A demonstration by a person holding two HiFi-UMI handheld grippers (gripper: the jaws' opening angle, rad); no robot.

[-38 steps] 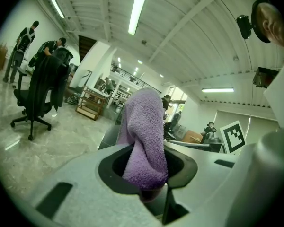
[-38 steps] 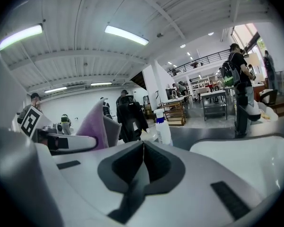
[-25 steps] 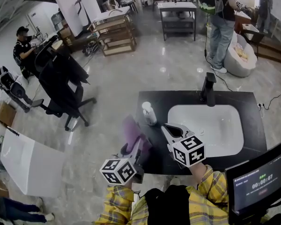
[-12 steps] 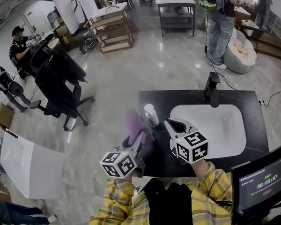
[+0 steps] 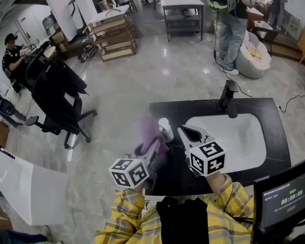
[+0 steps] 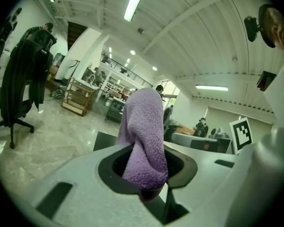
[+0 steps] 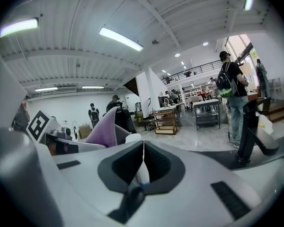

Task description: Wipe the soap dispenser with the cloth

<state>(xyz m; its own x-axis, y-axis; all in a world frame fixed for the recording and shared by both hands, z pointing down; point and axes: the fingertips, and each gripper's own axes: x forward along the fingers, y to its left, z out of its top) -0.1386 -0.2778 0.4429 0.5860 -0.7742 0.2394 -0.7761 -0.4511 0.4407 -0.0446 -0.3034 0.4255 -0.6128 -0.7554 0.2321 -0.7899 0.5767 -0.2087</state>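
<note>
A white soap dispenser (image 5: 165, 129) stands upright on the black counter (image 5: 193, 111), left of the sink. My left gripper (image 5: 155, 143) is shut on a purple cloth (image 5: 148, 133), which stands up from the jaws just left of the dispenser. Whether cloth and dispenser touch I cannot tell. In the left gripper view the cloth (image 6: 144, 136) fills the gap between the jaws. My right gripper (image 5: 182, 130) is shut with nothing in it, just right of the dispenser. Past its closed jaws the right gripper view shows the dispenser (image 7: 133, 139) and the cloth (image 7: 104, 129).
A white sink (image 5: 254, 156) with a black faucet (image 5: 227, 98) takes up the counter's right part. A monitor (image 5: 284, 200) stands at the near right. A black office chair (image 5: 56, 93) is on the floor to the left. People stand farther back.
Both grippers have moved a little forward toward the dispenser. The cloth is now closer to the dispenser's left side than before.
</note>
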